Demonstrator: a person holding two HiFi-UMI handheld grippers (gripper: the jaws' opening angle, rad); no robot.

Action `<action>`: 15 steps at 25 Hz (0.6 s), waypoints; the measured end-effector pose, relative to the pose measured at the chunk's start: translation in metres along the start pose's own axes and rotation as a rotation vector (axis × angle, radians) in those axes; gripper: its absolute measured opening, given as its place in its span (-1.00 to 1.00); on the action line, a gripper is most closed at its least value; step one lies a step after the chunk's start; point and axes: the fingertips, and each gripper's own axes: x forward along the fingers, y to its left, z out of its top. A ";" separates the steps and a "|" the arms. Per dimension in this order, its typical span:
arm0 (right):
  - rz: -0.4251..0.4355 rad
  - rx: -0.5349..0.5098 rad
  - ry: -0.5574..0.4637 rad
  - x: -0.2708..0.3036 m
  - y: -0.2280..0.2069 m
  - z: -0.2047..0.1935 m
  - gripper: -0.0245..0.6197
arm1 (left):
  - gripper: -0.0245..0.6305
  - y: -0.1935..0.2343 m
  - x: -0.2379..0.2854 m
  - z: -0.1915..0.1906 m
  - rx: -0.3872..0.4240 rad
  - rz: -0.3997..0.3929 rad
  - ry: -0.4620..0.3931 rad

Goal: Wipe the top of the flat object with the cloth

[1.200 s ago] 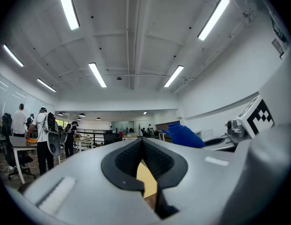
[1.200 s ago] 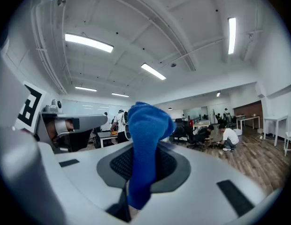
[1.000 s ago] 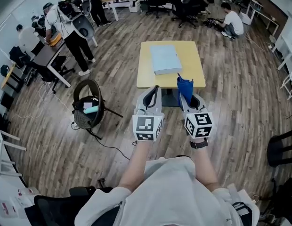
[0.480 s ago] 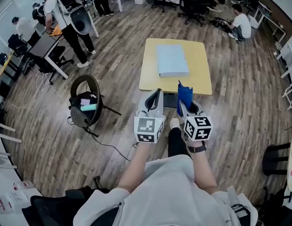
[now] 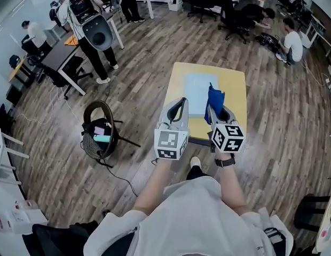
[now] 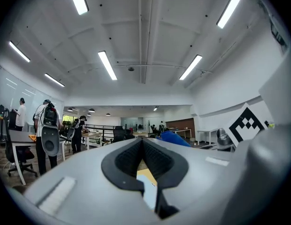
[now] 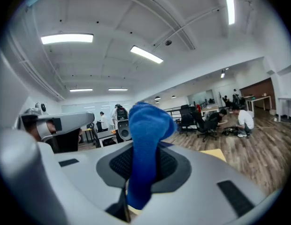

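A small yellow table (image 5: pixel 234 89) stands in front of me with a pale flat object (image 5: pixel 195 89) lying on its top. In the head view my right gripper (image 5: pixel 214 106) is shut on a blue cloth (image 5: pixel 214 96), which sticks up above the jaws over the flat object's right edge. The right gripper view shows the cloth (image 7: pixel 146 139) pinched between the pads of that gripper (image 7: pixel 144 150). My left gripper (image 5: pixel 179 102) is shut with nothing in it, over the table's near left part. In the left gripper view, that gripper (image 6: pixel 142 142) frames a slice of table between its jaws.
A round black stool (image 5: pixel 100 129) with things in it and a cable on the wood floor stand to the left. People (image 5: pixel 91 25) work at desks at the back left; a person (image 5: pixel 291 42) sits on the floor at the back right near office chairs (image 5: pixel 235 20).
The table has come much nearer. Both grippers, earlier short of its near edge, are now over the tabletop, with the cloth at the flat object.
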 end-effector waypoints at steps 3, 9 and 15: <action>0.077 -0.043 0.001 0.047 -0.022 0.017 -0.70 | -0.96 0.013 0.050 0.004 0.029 0.030 0.001; 0.175 -0.121 -0.027 0.117 -0.062 0.040 -0.70 | -0.96 0.043 0.129 -0.007 0.017 0.106 0.003; 0.120 -0.258 0.092 0.162 -0.114 0.018 -0.70 | -0.92 0.063 0.172 -0.030 -0.004 0.151 0.028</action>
